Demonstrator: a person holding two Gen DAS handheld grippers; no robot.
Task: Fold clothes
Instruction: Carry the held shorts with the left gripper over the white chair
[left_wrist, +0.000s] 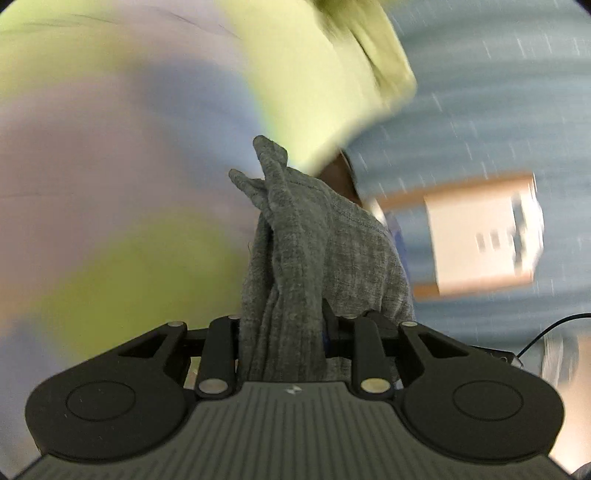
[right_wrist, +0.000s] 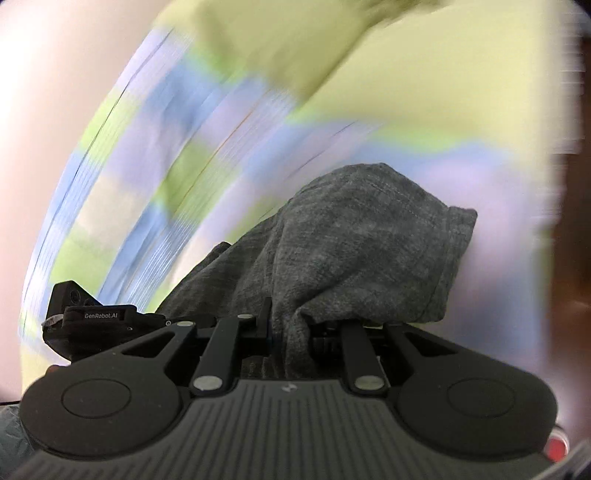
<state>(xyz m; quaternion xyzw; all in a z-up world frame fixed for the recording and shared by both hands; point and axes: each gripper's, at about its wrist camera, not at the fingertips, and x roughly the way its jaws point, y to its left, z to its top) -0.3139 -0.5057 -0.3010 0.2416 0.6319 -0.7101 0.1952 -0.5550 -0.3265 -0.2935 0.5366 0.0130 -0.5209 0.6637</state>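
Note:
A grey knitted garment (left_wrist: 295, 236) is bunched up between the jaws of my left gripper (left_wrist: 284, 328), which is shut on it; the cloth stands up in a twisted ridge and hides the fingertips. My right gripper (right_wrist: 291, 328) is shut on another part of the same grey garment (right_wrist: 362, 236), which drapes over its jaws to the right with a stitched hem showing. The left gripper's black body (right_wrist: 99, 317) shows at the left edge of the right wrist view, close by. The background in both views is heavily blurred.
A checked sheet in green, blue and lilac (right_wrist: 229, 122) spreads behind the garment (left_wrist: 110, 147). A cardboard box with a white label (left_wrist: 480, 236) lies on a blue surface (left_wrist: 498, 92) at the right. A black cable (left_wrist: 546, 332) runs past it.

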